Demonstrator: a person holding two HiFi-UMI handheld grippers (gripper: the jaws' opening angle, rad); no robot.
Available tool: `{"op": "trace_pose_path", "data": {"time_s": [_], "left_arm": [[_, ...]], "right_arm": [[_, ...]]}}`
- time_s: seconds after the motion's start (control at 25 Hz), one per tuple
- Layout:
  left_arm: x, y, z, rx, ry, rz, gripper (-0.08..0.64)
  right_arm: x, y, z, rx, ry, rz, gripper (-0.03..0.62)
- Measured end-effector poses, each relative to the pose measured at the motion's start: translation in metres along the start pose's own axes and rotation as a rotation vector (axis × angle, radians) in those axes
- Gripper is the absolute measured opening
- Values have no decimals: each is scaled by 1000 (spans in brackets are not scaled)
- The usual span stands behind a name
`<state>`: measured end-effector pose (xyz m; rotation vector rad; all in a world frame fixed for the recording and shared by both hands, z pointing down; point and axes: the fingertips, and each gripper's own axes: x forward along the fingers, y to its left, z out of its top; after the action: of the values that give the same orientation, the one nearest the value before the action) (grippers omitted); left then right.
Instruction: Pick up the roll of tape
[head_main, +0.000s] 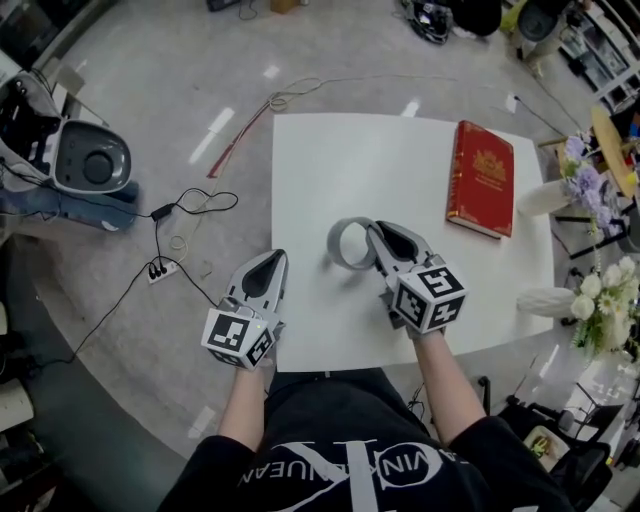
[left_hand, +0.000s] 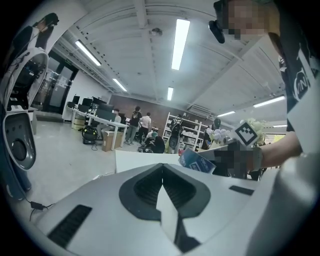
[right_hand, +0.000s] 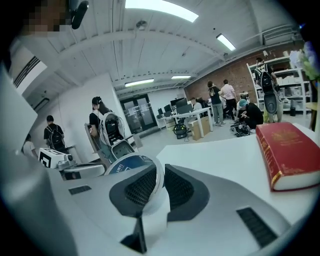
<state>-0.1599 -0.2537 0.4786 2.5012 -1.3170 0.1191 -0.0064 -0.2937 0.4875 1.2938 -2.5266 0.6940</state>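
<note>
Grasp stage of the pick-up, seen from the head and from both tools. The right gripper (head_main: 377, 232) is clenching the grey roll of tape (head_main: 334, 243) by its wall: in the right gripper view one ribbed pad is sitting inside the ring and the other outside it, with the thin band pinched between them and the blue-printed core showing to the left of the jaws. The roll is standing on edge, with its opening facing across the white square table (head_main: 330, 160), and is hanging over the middle of the table, somewhat toward the near edge. A faint shadow is falling below it, so it is judged to be clear of the surface, though the gap itself is not showing plainly. The left gripper (head_main: 272, 258) is hovering at the near left edge, with its jaws pressed together on nothing and taking no part in the hold. A red hardback book (head_main: 482, 178) is lying flat near the far right corner, well apart from the roll. By this reading the reach and the closing are done, and the lift is largely accomplished; what is remaining is to keep the pinch firm and bring the roll fully up.
</note>
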Motion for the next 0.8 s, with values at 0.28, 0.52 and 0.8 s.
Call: {"op": "trace_pose_path", "data": {"time_s": [0.28,0.52,0.8], "left_arm": [[4,-8,22,21,-44,10,5],[1,-11,39,25,-76,34,5],[-6,-9,56,40,-101,58,5]], "right_arm": [[-22,2,21,-2,-67,29,63],[-36,8,36,-15,-113,57,64],[-45,15,49,-12,-158,81,64]]}}
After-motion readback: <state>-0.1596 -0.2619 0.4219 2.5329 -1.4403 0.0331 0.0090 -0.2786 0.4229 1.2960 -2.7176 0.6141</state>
